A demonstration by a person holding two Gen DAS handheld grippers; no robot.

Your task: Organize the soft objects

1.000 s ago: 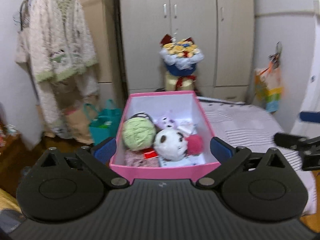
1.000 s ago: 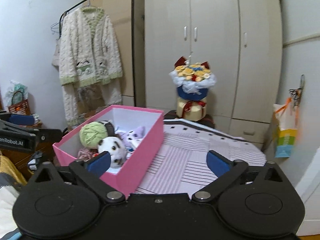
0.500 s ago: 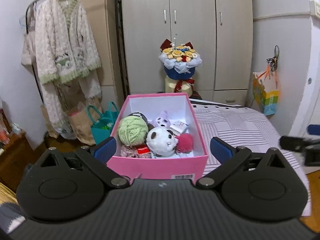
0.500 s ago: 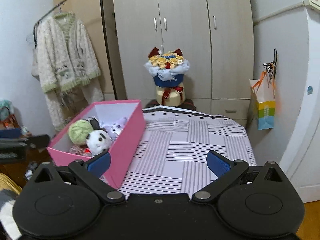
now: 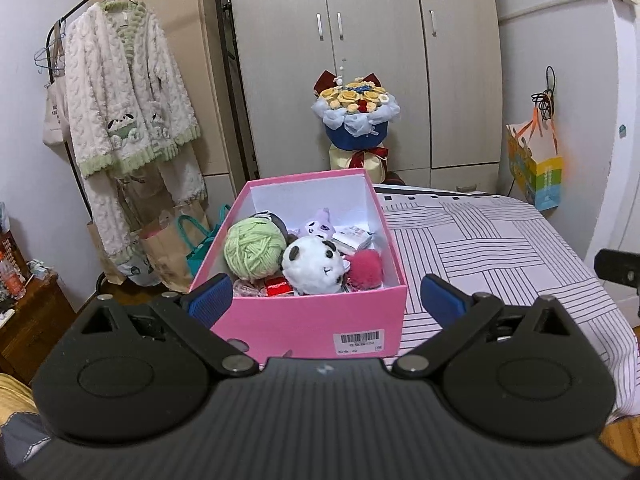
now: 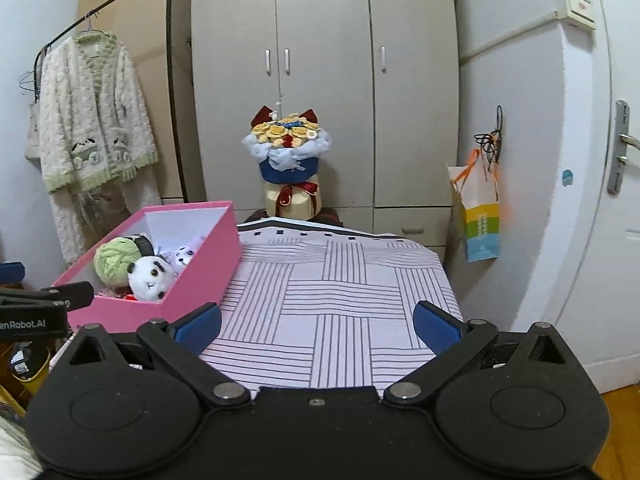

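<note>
A pink box (image 5: 304, 320) stands at the left edge of the striped bed (image 5: 480, 248). In it lie a green yarn ball (image 5: 254, 247), a panda plush (image 5: 314, 266), a red pompom (image 5: 365, 270), a small purple plush (image 5: 320, 228) and other small items. My left gripper (image 5: 325, 300) is open and empty, just in front of the box's near wall. My right gripper (image 6: 317, 327) is open and empty over the bed's near part, to the right of the box (image 6: 188, 276). The panda plush (image 6: 150, 278) and yarn ball (image 6: 116, 258) show there too.
A flower bouquet (image 5: 356, 120) stands before a grey wardrobe (image 5: 360, 60) beyond the bed. A fluffy cardigan (image 5: 128, 104) hangs on a rack at left, with bags (image 5: 176, 244) below. A paper bag (image 6: 480, 216) hangs on the right wall beside a door (image 6: 608, 200).
Both grippers have drawn back from the box, which now looks smaller and farther. The right gripper's view has swung right toward the bed and door. Both stayed open.
</note>
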